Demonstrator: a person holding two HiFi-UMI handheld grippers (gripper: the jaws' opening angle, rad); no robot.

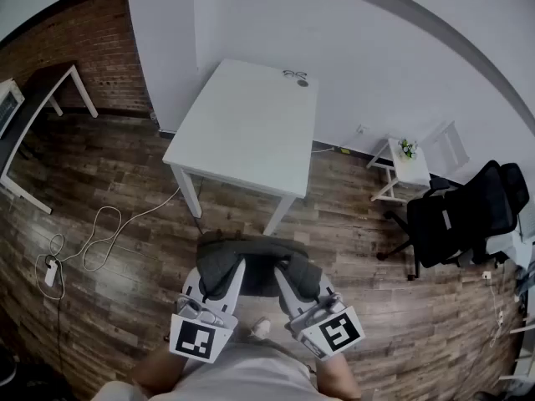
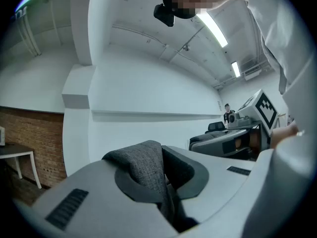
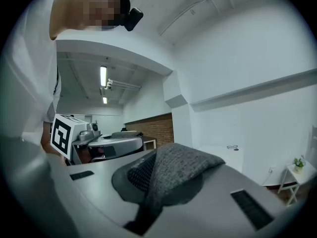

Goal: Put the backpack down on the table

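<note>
Carry step. Left gripper (image 1: pixel 227 278) and right gripper (image 1: pixel 288 281) are each clamped tight on the grey backpack (image 1: pixel 255 261), which hangs above the floor just short of the counter (image 1: pixel 251 128). Next move, likely: advance over the counter, lower, release.

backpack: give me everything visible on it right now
The backpack is dark grey woven fabric, soft and bunched up, with a black mesh patch showing in the right gripper view. It hangs in the air in front of the person, over the wooden floor and short of the white table, not touching it. The left gripper and the right gripper each pinch a fold of its fabric, one on each side. Straps, zips and overall shape cannot be made out.
</note>
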